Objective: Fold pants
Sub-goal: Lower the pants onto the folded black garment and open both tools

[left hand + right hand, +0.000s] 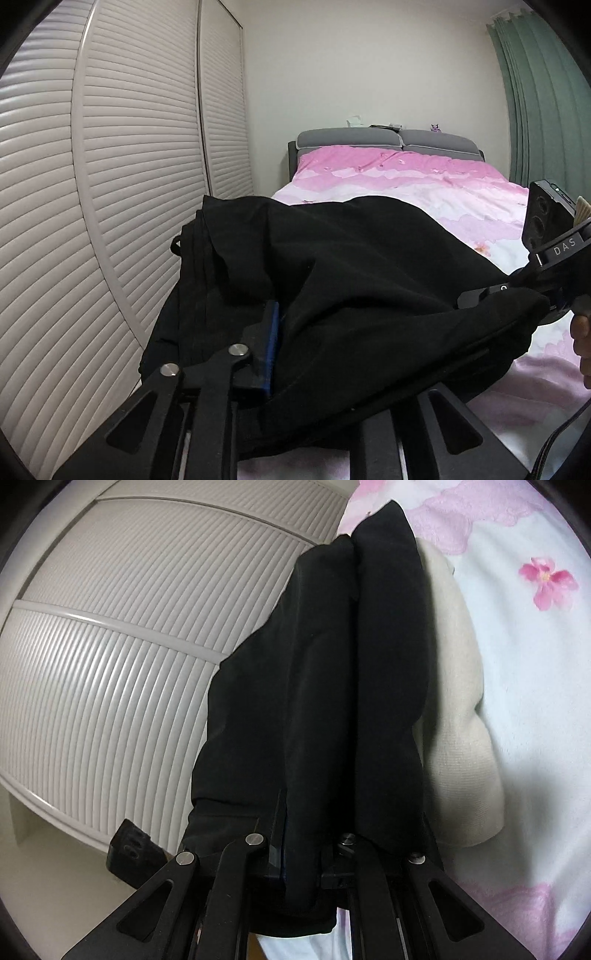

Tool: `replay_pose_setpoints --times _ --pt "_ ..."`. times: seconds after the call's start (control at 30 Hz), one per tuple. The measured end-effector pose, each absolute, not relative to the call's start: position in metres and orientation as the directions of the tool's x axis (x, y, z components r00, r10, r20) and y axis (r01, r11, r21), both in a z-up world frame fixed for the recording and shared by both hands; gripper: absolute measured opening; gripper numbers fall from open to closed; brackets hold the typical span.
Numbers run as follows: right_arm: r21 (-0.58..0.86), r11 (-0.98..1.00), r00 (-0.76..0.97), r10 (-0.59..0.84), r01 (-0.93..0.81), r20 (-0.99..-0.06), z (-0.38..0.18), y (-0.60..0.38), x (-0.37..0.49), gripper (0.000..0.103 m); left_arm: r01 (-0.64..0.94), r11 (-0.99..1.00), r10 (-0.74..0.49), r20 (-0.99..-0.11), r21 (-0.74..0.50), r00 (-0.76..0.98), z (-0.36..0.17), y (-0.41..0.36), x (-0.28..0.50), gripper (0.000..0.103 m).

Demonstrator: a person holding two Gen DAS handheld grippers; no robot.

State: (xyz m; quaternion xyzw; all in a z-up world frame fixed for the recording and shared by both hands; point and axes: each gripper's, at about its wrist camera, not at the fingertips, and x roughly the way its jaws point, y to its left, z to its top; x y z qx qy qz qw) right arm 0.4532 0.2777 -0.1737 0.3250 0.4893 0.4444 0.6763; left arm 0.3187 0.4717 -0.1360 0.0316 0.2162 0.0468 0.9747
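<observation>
The soft black cloth pants [332, 266] are hanging bunched over the pink flowery bed [424, 184]. The left gripper [295, 332] is pinching one edge of the pants. The right gripper [306, 849] is squeezing another edge, narrow, with cloth between its fingers. A cream knitted cloth [461, 720] is lying on the bed just beside the pants. Past the pants, the bed is lying flat and open up to the grey padded headboard [388, 138].

One pair of black pants [332, 266] is seen, along with one bed [424, 192], two grey pillows [351, 138], two slatted closet doors [140, 129], one green curtain [535, 92], one cream cloth [461, 720] and two tongs [280, 332], the second [495, 291] at the right.
</observation>
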Motion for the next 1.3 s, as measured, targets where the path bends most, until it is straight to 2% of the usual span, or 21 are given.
replay_pose_setpoints --times 0.1,0.13,0.17,0.27,0.37,0.53,0.73,0.83,1.17,1.3 --pt "0.859 0.422 0.143 0.907 -0.289 -0.397 -0.164 0.279 0.446 0.019 -0.088 0.993 0.113 -0.426 0.079 0.898 -0.129 0.478 0.323 0.027" --pt "0.855 0.430 0.149 0.903 -0.290 -0.404 -0.163 0.277 0.445 0.023 -0.094 0.992 0.123 -0.429 0.088 0.895 -0.128 0.478 0.326 0.036" --pt "0.847 0.443 0.159 0.897 -0.294 -0.413 -0.161 0.277 0.443 0.024 -0.108 0.989 0.140 -0.432 0.098 0.891 -0.127 0.477 0.323 0.051" --pt "0.822 0.474 0.176 0.880 -0.316 -0.440 -0.160 0.278 0.443 0.032 -0.132 0.986 0.165 -0.431 0.105 0.887 -0.124 0.479 0.309 0.066" --pt "0.750 0.547 0.201 0.836 -0.372 -0.511 -0.156 0.278 0.441 0.037 -0.161 0.981 0.191 -0.435 0.106 0.880 -0.123 0.485 0.293 0.073" --pt "0.612 0.662 0.323 0.748 -0.433 -0.580 -0.129 0.274 0.426 0.073 -0.217 0.972 0.233 -0.436 0.087 0.869 -0.115 0.493 0.272 0.080" --pt "0.510 0.728 0.438 0.684 -0.458 -0.583 -0.097 0.243 0.404 0.074 -0.293 0.956 0.278 -0.433 0.034 0.857 -0.100 0.488 0.249 0.087" --pt "0.507 0.738 0.473 0.675 -0.446 -0.567 -0.088 0.215 0.394 0.075 -0.317 0.948 0.297 -0.422 0.023 0.857 -0.093 0.477 0.229 0.096" --pt "0.366 0.787 0.607 0.617 -0.497 -0.501 -0.039 0.124 0.309 0.074 -0.267 0.963 0.262 -0.400 0.046 0.878 -0.052 0.382 0.170 0.098" --pt "0.316 0.814 0.664 0.580 -0.487 -0.472 -0.018 0.075 0.269 0.074 -0.228 0.973 0.217 -0.422 0.025 0.880 -0.037 0.329 0.148 0.098"
